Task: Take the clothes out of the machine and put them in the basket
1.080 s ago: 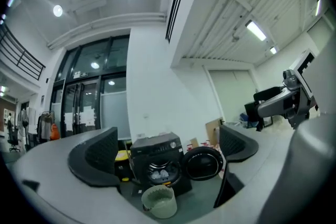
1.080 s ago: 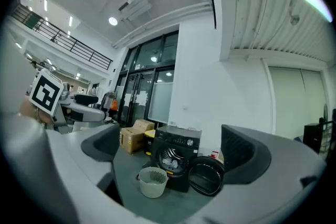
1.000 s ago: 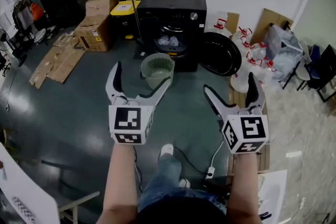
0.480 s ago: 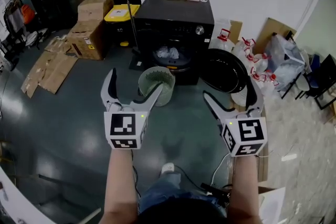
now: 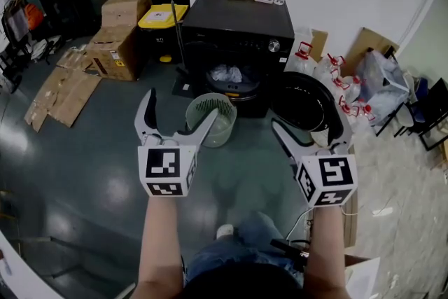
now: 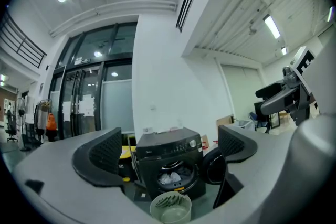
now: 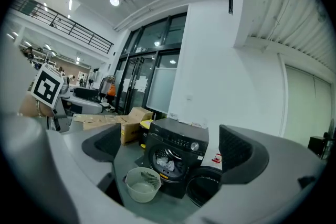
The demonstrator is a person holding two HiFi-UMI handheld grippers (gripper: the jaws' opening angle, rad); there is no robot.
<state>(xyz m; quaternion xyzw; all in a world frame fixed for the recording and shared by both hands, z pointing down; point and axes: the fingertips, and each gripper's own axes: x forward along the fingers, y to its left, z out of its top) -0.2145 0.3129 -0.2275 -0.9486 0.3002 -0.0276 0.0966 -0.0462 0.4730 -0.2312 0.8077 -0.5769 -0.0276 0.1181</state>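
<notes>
Left tongs (image 5: 186, 103): jaws wide apart with nothing between them, pointing toward 12 o'clock.
Right tongs (image 5: 306, 118): jaws also spread wide and empty, held level with the left pair.
Clothes (image 5: 225, 73): a pale bundle inside the drum of the machine (image 5: 241, 28), at 12 o'clock from the person. Only the front of the heap shows through the opening, so the number of pieces cannot be told.
Door (image 5: 302, 100): swung open at the machine's 3 o'clock side; its lower edge is cut off behind a jaw of the right tongs.
Basket (image 5: 215, 110): round, pale green, on the floor (image 5: 91, 143) just in front of the machine, at 6 o'clock from the drum opening. In the head view a jaw of the left tongs covers part of its near rim; the gripper views show nothing lying in it.
Top of machine: a few small flat items, too small to identify.
Cardboard boxes (image 5: 122, 31): at 10 o'clock from the machine, well apart from the basket.
</notes>
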